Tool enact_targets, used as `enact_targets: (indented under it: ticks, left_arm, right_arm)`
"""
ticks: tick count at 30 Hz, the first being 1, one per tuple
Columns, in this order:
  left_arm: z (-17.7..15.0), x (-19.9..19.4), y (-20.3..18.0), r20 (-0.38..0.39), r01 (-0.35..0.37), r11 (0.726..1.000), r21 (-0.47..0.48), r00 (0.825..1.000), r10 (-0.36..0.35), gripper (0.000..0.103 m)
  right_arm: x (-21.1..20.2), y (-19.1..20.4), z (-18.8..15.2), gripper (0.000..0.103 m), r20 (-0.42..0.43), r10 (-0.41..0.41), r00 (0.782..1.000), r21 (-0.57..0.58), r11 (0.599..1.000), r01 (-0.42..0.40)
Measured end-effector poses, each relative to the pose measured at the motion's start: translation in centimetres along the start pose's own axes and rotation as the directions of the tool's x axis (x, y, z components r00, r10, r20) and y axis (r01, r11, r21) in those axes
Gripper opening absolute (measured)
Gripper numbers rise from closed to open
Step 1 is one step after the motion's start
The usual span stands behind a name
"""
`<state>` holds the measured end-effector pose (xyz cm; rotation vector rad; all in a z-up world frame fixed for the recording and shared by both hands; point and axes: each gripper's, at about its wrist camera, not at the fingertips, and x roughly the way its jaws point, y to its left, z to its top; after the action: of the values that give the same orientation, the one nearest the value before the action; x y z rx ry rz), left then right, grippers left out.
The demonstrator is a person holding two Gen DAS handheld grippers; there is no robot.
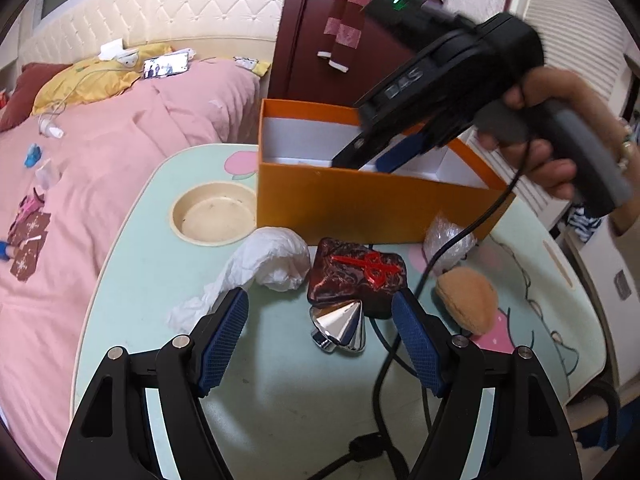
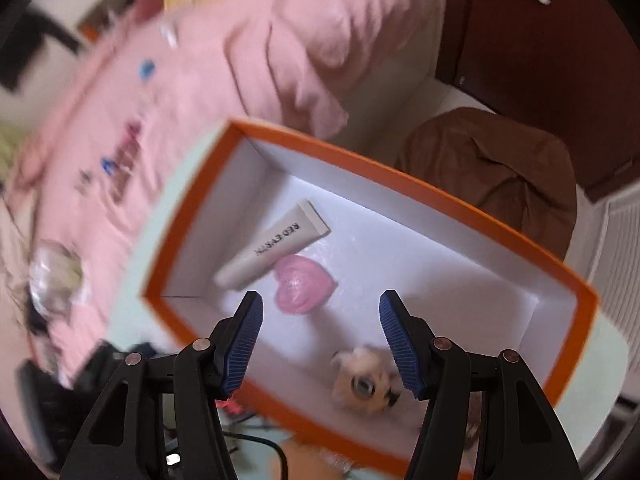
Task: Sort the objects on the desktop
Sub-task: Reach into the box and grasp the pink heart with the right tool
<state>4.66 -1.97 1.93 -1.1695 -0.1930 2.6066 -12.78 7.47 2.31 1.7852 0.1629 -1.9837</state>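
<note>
An orange box (image 1: 360,200) with a white inside stands at the far side of the small table (image 1: 280,392). My left gripper (image 1: 320,328) is open above a silver cone (image 1: 342,330), with a dark red tin (image 1: 356,276) just beyond it. My right gripper (image 2: 320,320) is open and empty over the orange box (image 2: 452,208); it also shows in the left wrist view (image 1: 368,160), fingers dipping into the box. Inside the box lie a white tube (image 2: 276,246), a pink heart (image 2: 304,286) and a small furry toy (image 2: 366,384).
Crumpled white paper (image 1: 260,268), a tan plush piece (image 1: 470,300) and a clear plastic wrap (image 1: 448,240) lie on the table. A round cup recess (image 1: 216,214) is at its far left. A black cable (image 1: 400,344) crosses it. A pink bed (image 1: 100,180) lies left.
</note>
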Motion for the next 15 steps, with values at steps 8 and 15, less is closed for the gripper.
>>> enact_targets:
  ticks: [8,15]
  left_arm:
    - [0.0,-0.1,0.6,-0.005,0.024,0.999,-0.045,1.0,-0.025,0.075]
    - [0.1,-0.6,0.3,0.02,0.02,0.999,-0.03,1.0,-0.02,0.075]
  right_arm:
    - [3.3,2.3,0.8,0.028,-0.062,-0.148,0.987,-0.152,0.979,0.137]
    - [2.3,0.7,0.1,0.022,0.05,-0.084,0.995,-0.097,0.991,0.089]
